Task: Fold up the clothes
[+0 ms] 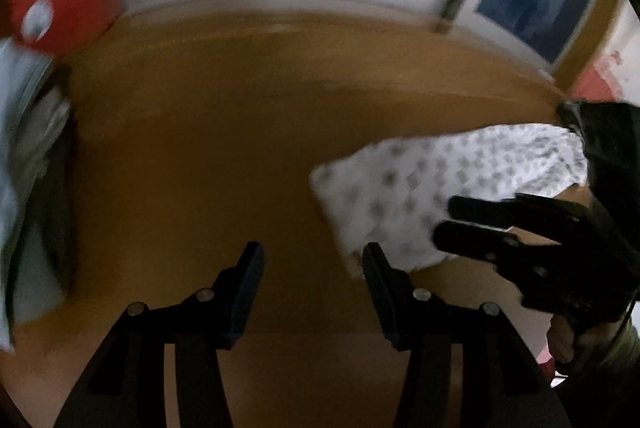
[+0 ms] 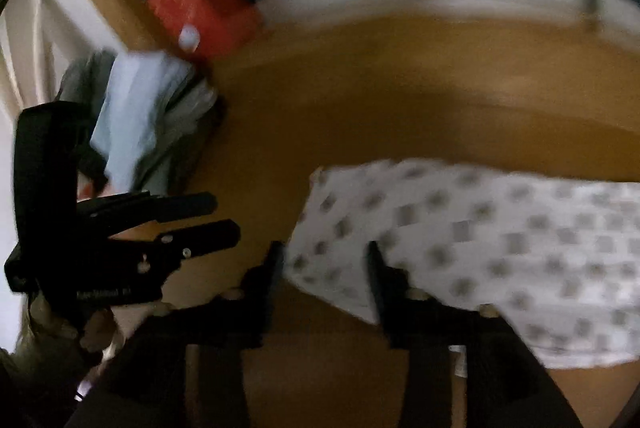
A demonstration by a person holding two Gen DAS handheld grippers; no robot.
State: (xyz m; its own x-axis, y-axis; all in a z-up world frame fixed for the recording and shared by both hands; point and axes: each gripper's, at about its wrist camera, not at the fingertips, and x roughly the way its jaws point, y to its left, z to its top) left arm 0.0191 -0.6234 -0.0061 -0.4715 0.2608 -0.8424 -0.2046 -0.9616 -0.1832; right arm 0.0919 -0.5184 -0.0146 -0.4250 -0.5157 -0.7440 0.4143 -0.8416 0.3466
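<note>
**Left wrist view.** Your left gripper [image 1: 312, 264] hung above the wooden table [image 1: 240, 147] with its fingers spread wide and nothing between them. The spotted white garment [image 1: 420, 187] lay at the right of the table, flattened into a roughly rectangular shape. Your right gripper [image 1: 444, 224] overlapped its near edge, fingers a little apart; you could not tell whether cloth sat between them. At the left edge lay a pile of pale blue and grey clothes [image 1: 28, 147]; motion blur hid whether it was folded.

**Right wrist view.** The right gripper's fingers [image 2: 376, 268] stood apart, with the garment's near corner [image 2: 328, 268] lying between them. By judgement, the garment was partly folded; further folds might remain. The red container [image 2: 200, 7] stood at the far left of the table; its contents were not visible.
</note>
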